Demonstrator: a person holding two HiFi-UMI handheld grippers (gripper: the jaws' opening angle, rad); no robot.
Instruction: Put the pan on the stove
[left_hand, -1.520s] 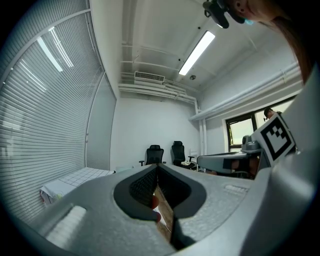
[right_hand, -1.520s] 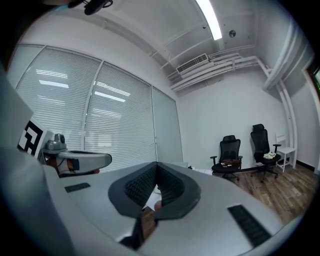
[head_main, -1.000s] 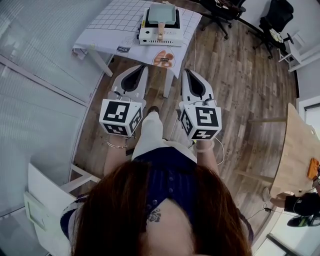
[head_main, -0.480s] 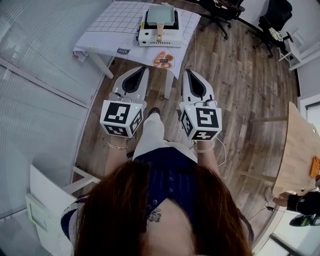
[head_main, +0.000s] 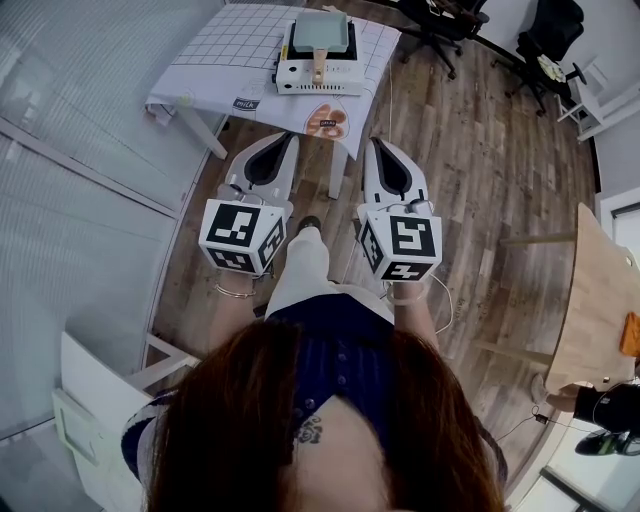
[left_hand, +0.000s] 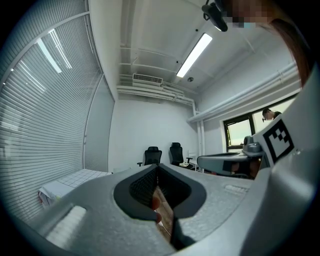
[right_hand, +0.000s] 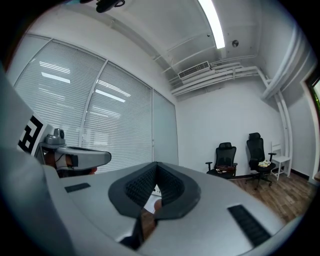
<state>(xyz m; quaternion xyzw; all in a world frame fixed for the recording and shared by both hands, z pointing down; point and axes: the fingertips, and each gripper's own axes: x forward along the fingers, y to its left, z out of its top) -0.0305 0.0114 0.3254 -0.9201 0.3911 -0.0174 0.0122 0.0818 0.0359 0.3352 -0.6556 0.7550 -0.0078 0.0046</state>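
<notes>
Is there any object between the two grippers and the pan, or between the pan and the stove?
Nothing visible does. Only open floor and the table edge lie between the left gripper, the right gripper and the pan, which seems to sit on the stove already.

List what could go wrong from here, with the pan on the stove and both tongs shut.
1. The pan has its handle jutting over the front of the stove toward the person; a careless reach could knock it askew.
2. The left tongs and right tongs are shut and short of the table; they must open before any grasp.
</notes>
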